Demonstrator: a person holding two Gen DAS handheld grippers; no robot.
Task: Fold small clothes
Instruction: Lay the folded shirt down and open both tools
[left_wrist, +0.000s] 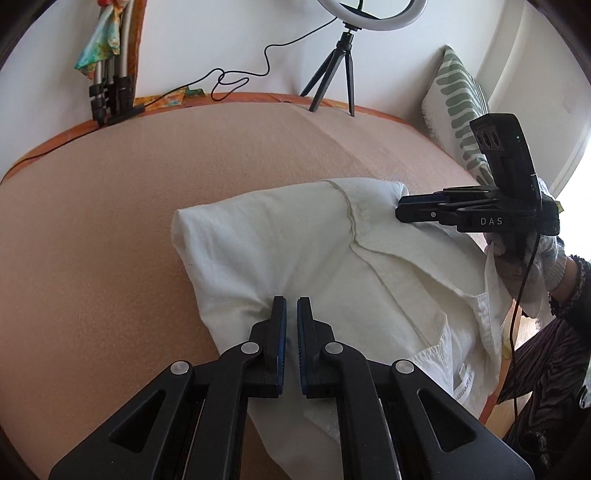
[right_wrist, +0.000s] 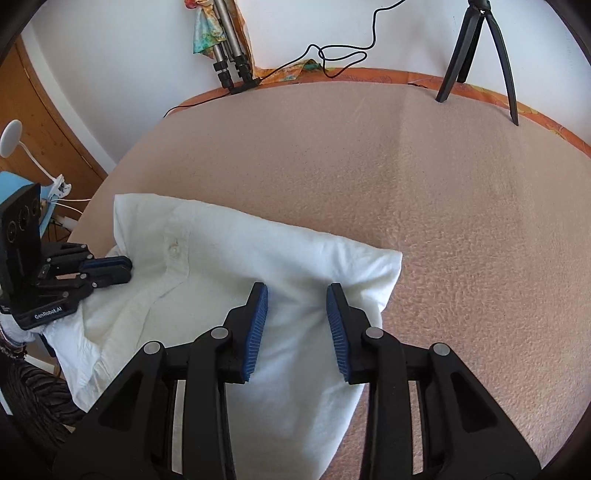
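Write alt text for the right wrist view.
A black two-finger right gripper with blue ribbed pads, jaws apart, points down over a folded white cotton shirt on a peach textured table cover. The left gripper lies shut at the shirt's left edge.

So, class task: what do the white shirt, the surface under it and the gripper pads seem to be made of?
White shirt: likely woven cotton, matte, with soft creases and stitched seams.
Peach table cover: looks like foam or textured plastic, pebbled with a dull sheen.
Right gripper pads: probably blue rubber, finely ribbed.
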